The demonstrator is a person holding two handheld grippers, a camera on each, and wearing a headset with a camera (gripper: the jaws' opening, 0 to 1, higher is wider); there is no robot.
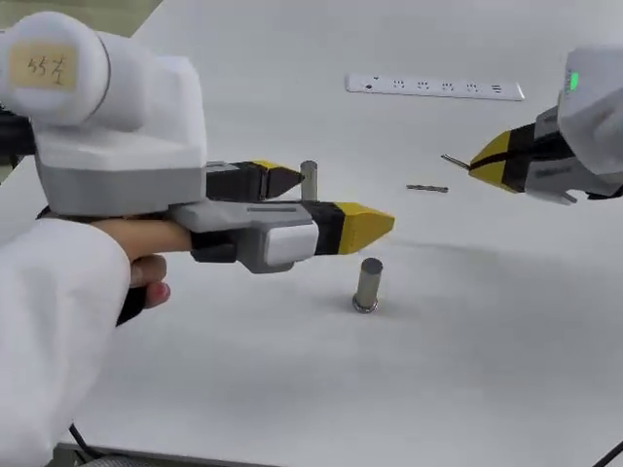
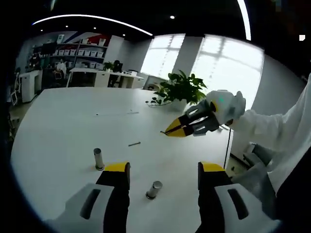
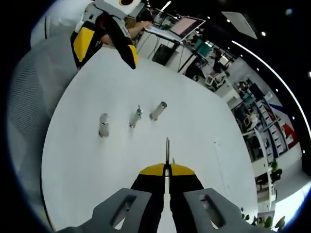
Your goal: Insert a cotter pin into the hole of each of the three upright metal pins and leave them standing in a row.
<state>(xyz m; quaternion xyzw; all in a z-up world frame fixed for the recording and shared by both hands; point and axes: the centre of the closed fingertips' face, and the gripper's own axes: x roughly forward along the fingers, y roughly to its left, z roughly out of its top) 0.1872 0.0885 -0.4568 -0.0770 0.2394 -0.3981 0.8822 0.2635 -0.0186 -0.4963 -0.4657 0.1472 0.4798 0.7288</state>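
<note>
At the left of the head view the left hand-held gripper (image 1: pixel 331 202) is held in a white-sleeved hand (image 1: pixel 146 243) above the desk (image 1: pixel 467 331), its jaws spread wide with nothing gripped. A first metal pin (image 1: pixel 309 178) is seen upright just behind its tips, and a second metal pin (image 1: pixel 368 284) stands nearer on bare desk. Further right a loose cotter pin (image 1: pixel 426 188) lies flat, with a power strip (image 1: pixel 433 87) beyond it. At the far right the right hand-held gripper (image 1: pixel 474 163) is closed on the held cotter pin (image 1: pixel 454 160) – lifted clear of the desk, well apart from both metal pins
</note>
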